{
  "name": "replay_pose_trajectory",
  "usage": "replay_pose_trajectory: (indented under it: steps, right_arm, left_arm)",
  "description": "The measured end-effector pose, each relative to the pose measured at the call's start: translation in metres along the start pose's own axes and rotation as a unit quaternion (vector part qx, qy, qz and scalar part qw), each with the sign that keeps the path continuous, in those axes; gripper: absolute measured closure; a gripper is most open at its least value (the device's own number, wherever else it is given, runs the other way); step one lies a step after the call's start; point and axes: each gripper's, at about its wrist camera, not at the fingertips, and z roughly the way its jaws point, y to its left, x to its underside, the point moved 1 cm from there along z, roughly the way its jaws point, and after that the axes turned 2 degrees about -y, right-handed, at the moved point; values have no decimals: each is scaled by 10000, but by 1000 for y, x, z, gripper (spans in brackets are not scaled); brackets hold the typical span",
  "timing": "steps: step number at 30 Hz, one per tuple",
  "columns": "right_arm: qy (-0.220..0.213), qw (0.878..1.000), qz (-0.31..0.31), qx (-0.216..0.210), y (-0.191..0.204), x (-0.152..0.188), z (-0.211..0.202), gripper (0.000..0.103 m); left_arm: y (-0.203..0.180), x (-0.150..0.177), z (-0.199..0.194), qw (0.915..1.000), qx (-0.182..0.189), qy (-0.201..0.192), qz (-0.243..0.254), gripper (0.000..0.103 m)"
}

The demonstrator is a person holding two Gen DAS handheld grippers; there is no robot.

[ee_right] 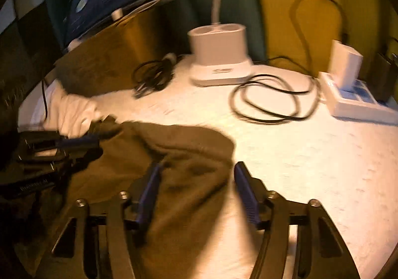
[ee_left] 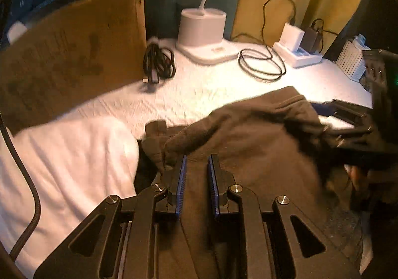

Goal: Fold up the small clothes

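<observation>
A dark brown garment (ee_left: 248,144) lies crumpled on the white textured cover (ee_left: 199,95). My left gripper (ee_left: 197,162) is shut on a fold of it, and the cloth fills the narrow gap between the blue pads. In the right wrist view the same garment (ee_right: 179,154) spreads under my right gripper (ee_right: 196,172), whose jaws stand wide apart; the cloth's edge lies between them and the pads do not press on it. The left gripper (ee_right: 97,142) shows at that view's left edge, pinching the garment's corner. The right gripper (ee_left: 328,117) reaches in from the right of the left wrist view.
A white cloth (ee_left: 62,167) lies at the left beside the garment. Behind stand a cardboard box (ee_left: 74,55), a white lamp base (ee_left: 202,30), a bundled black cable (ee_left: 159,62), a looped cable (ee_left: 261,62) and a white power strip with chargers (ee_left: 296,50).
</observation>
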Motion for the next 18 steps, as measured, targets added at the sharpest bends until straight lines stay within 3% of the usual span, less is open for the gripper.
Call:
replay_pose_trajectory:
  steps: [8,18]
  right_arm:
    - [7,9985,250,493,-24,11,-12,38]
    - [-9,9952,-24,980,-16,24,-28,36]
  left_arm:
    - [2,0,0,10000,-63,-17,-56,86]
    - [5,7,-21,9991,-249,-4,-352,86]
